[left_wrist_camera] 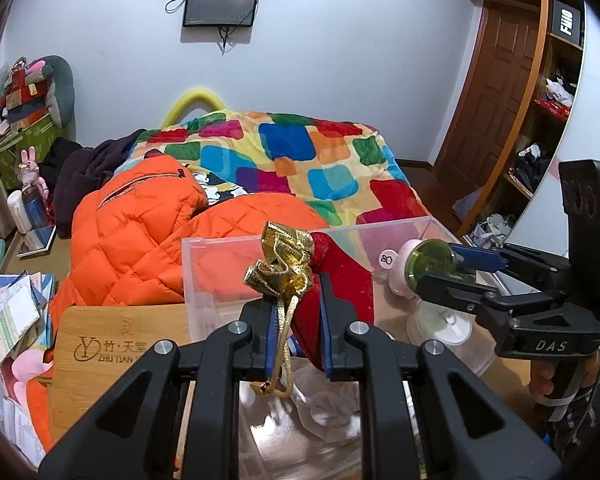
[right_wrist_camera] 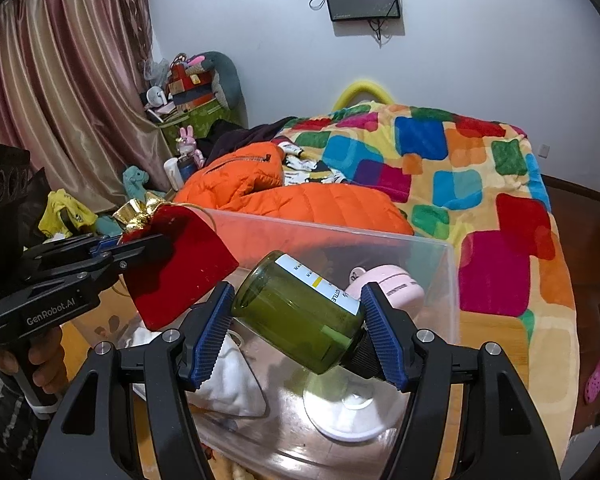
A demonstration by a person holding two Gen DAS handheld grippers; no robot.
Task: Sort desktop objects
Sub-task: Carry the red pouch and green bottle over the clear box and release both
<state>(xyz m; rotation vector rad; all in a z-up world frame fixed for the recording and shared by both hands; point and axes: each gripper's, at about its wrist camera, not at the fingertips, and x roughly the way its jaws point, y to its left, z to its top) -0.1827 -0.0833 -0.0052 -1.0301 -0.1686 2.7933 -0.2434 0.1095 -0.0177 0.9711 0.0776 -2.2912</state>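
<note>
From the left wrist view, the left gripper (left_wrist_camera: 296,324) has its black fingers with ribbed blue pads clenched on a red velvet pouch (left_wrist_camera: 342,280), soft and matte, gathered at its neck by a crinkled gold ribbon (left_wrist_camera: 280,260). The pouch stands up between the pads, its ribbon tail hanging down past them. It is held over a clear plastic box (left_wrist_camera: 204,280) with straight, glossy walls, which stands on the table just beside a bamboo board (left_wrist_camera: 116,340) with engraved lettering. Inside the box lie a crumpled white cloth (left_wrist_camera: 328,404), a round translucent lid (left_wrist_camera: 440,328) and a smooth pink rounded gadget (left_wrist_camera: 396,272). To the right, the right gripper (left_wrist_camera: 446,270) carries a green glass jar (left_wrist_camera: 430,264), seen end-on.

From the right wrist view, the right gripper (right_wrist_camera: 298,316) grasps the green glass jar (right_wrist_camera: 300,312) crosswise: one pad presses its base, the other its black cap. The jar is cylindrical, translucent, with a white label, tilted and hanging over the clear plastic box (right_wrist_camera: 452,280). Beneath it sit the round translucent lid (right_wrist_camera: 352,412), the white cloth (right_wrist_camera: 232,380) and the pink gadget (right_wrist_camera: 392,284). At left, the left gripper (right_wrist_camera: 112,248), in a hand (right_wrist_camera: 40,364), holds the red pouch (right_wrist_camera: 188,264) above the box's near corner.
</note>
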